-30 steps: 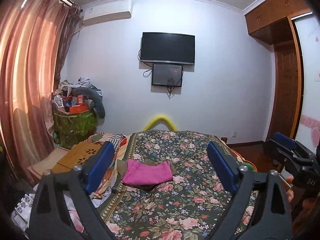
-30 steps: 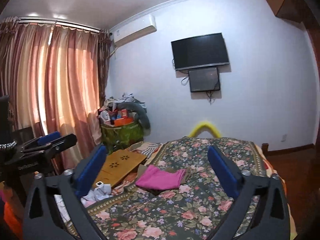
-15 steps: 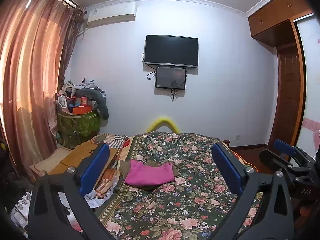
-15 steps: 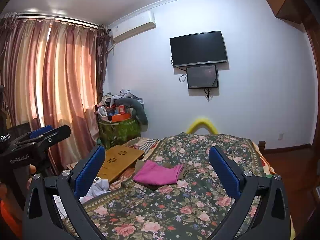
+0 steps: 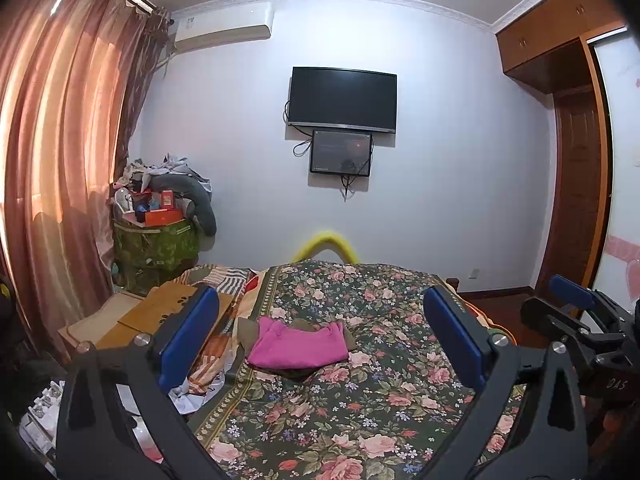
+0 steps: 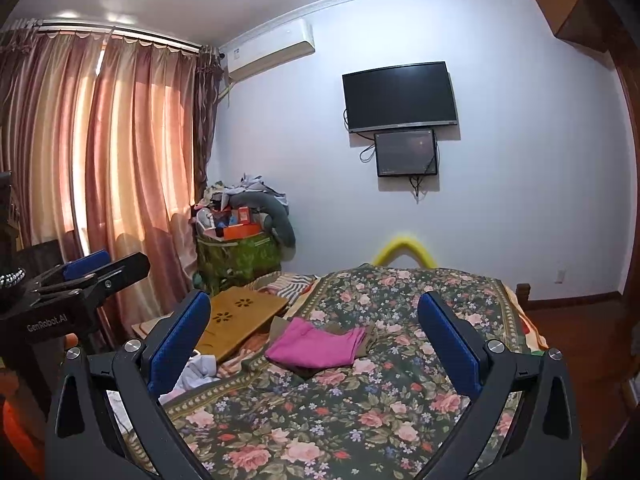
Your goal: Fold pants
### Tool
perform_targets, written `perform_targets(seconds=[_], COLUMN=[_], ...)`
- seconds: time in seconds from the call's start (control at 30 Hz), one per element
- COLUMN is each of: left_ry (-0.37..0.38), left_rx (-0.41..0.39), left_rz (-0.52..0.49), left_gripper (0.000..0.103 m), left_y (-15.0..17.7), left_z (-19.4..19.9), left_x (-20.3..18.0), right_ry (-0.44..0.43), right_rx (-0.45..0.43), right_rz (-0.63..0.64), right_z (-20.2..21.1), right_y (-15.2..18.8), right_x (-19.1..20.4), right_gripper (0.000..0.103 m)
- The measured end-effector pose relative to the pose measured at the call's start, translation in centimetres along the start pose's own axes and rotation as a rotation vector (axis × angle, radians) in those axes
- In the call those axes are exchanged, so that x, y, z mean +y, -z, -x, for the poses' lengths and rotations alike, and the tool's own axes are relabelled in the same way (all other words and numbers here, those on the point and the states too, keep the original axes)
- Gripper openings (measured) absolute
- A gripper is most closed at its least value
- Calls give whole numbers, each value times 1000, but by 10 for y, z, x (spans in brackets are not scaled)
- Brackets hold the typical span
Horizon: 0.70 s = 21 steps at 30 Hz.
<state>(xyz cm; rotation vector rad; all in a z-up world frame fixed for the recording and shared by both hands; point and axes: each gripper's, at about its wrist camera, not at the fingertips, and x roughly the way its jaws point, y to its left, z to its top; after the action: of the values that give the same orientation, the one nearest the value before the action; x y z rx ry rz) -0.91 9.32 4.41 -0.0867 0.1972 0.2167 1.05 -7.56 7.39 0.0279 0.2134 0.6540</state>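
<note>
Folded pink pants [image 5: 297,347] lie on top of an olive-brown garment [image 5: 245,330] at the far left of the floral bedspread [image 5: 360,400]; they also show in the right wrist view [image 6: 316,346]. My left gripper [image 5: 320,334] is open and empty, held above the bed short of the pants. My right gripper [image 6: 314,338] is open and empty too, likewise above the bed. Each gripper shows at the edge of the other's view: the right one [image 5: 576,316] and the left one [image 6: 86,274].
A wooden lap table [image 6: 240,318] and loose clothes [image 6: 196,372] lie left of the bed. A green bin piled with things [image 5: 154,244] stands by the curtains [image 5: 60,160]. A TV [image 5: 342,98] hangs on the far wall. A wardrobe [image 5: 576,160] is at right.
Both grippers have drawn back and lifted slightly, so the bed and pants sit a little lower and farther in view. Both stay open and empty.
</note>
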Motion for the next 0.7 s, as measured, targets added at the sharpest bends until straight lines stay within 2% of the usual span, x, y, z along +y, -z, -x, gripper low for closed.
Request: perform_targets(seconds=[0.7], left_ry=[19], left_rx=[10], left_rz=[1], left_gripper=[103], left_y=[3], left_z=[-5], left_x=[-2], right_ry=[11], right_rx=[8], right_rz=[-19], right_z=[2], right_y=[-1], right_x=[-3], right_gripper=[103])
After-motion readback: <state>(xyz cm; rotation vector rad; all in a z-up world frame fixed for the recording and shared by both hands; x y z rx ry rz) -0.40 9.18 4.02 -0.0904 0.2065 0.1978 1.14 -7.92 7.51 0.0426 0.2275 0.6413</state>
